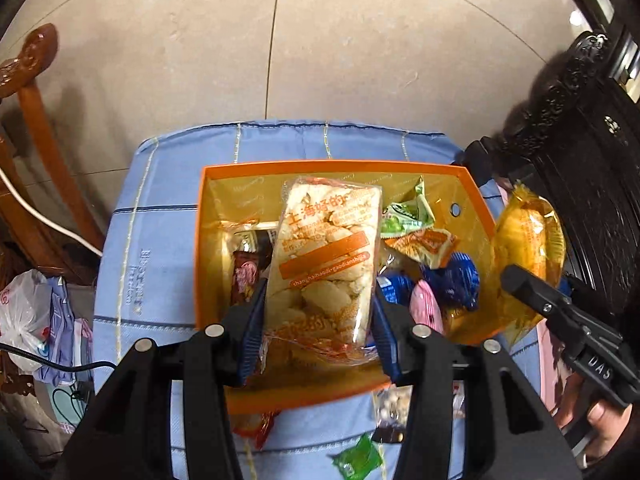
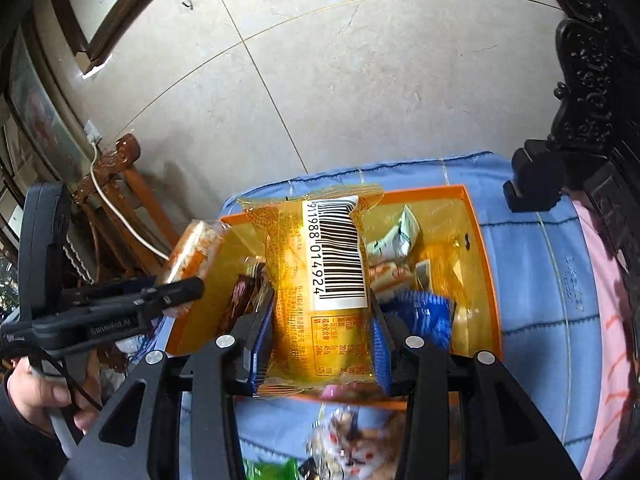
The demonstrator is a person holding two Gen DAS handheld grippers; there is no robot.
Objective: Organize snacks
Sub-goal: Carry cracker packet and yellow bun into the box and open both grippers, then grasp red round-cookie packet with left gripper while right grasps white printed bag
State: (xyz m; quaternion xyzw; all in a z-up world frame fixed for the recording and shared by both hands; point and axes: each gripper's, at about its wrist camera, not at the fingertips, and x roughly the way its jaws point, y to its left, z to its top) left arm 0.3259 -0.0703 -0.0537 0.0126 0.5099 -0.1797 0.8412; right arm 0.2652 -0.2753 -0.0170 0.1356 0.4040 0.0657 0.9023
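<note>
Left gripper [image 1: 318, 312] tilted steeply down, blue pads clamped on both sides of a clear pack of pale rice crackers [image 1: 326, 256], held above the orange box [image 1: 332, 166]. Right gripper [image 2: 320, 334] angled down too, jaws pressed on a yellow cake packet [image 2: 320, 276] with barcode up, also over the box. Below, inside the box, small wrapped snacks: blue [image 1: 456, 276], pink [image 1: 426, 308], green [image 1: 404, 216]. Near the bottom edge, loose packets on the blue cloth [image 1: 168, 184], probably nuts, too blurred to say. Farther, tiled floor [image 1: 360, 40].
</note>
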